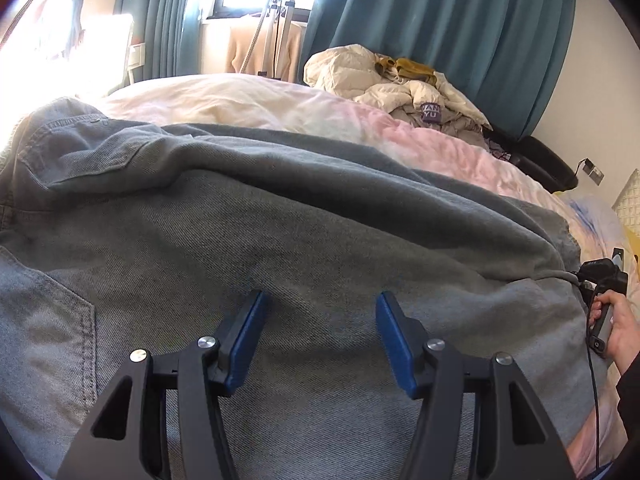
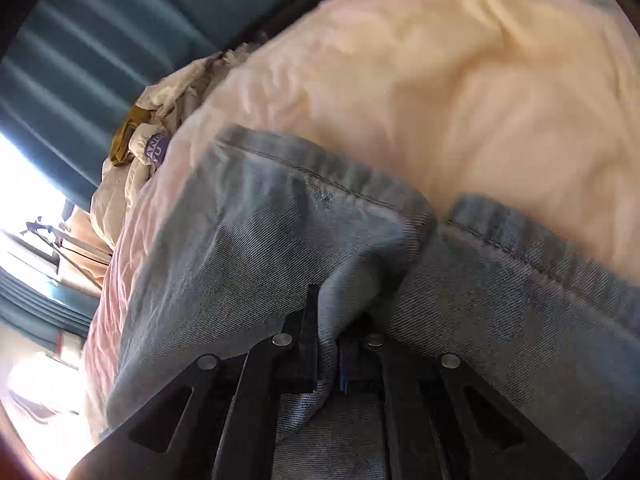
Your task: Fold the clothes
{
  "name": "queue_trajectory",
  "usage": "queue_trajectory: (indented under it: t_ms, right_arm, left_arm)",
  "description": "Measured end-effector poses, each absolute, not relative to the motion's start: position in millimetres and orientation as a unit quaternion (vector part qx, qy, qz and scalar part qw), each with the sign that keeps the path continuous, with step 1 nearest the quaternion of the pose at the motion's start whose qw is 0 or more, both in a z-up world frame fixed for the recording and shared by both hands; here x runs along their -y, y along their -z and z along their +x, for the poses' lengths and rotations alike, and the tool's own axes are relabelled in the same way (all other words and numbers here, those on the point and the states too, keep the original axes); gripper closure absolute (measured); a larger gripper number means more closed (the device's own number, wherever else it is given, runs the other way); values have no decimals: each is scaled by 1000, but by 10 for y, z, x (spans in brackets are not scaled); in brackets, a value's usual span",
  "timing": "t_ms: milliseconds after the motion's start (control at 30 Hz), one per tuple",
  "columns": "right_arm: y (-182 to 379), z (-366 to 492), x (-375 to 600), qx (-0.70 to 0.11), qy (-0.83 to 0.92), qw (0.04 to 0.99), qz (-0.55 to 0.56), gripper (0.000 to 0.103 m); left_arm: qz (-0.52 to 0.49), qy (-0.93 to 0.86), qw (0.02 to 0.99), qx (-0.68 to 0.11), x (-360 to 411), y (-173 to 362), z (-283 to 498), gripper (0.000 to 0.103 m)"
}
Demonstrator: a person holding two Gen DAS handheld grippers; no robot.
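We see a pair of grey-blue denim jeans (image 1: 280, 220) spread across a bed covered in a pale pink and cream duvet (image 1: 248, 100), with teal curtains (image 1: 440, 32) behind and a heap of cream padded jacket (image 1: 392, 80) at the far side. The jeans lie broad and mostly flat, a back pocket (image 1: 48, 320) showing at the left edge of the left wrist view and one layer of denim draped over another along a long ridge; we judge the bed serves as the folding surface because it lets the cloth lie out full.

The left gripper (image 1: 320, 304) hovers just over the middle of the denim with its blue-padded fingers (image 1: 252, 320) spread wide and nothing between them. We cannot tell whether the tips touch the cloth.

The right gripper (image 2: 328, 340) is clenched on a pinch of denim near the hemmed leg ends (image 2: 320, 172), the fabric bunched up between its black fingers. In the left wrist view a hand (image 1: 616, 324) holds that tool at the right edge of the jeans. We judge this grip is there to carry the leg end over the rest, while the freed left tool stands by to steady the body of the garment
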State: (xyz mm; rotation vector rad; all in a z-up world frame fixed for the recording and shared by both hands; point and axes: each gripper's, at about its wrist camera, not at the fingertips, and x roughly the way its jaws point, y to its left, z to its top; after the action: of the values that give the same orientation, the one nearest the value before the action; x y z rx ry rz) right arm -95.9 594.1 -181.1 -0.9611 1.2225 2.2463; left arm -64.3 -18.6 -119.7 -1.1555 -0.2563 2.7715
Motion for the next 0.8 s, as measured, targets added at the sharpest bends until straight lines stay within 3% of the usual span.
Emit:
queue_trajectory:
  t_ms: [233, 300, 400, 800]
  right_arm:
    - [1657, -928, -5772, -377, -822, 208, -372, 92]
    - [1592, -852, -5709, -362, -827, 205, -377, 79]
    - [1430, -713, -5596, -346, -836, 196, -377, 69]
    - [714, -148, -4858, -303, -868, 121, -375, 67]
  left_arm:
    - [-390, -914, 61, 95, 235, 1197, -642, 45]
    - [-392, -913, 60, 98, 249, 1197, -641, 45]
    - [-397, -910, 53, 106, 303, 1164, -604, 45]
    - [-366, -924, 51, 101, 434, 754, -219, 45]
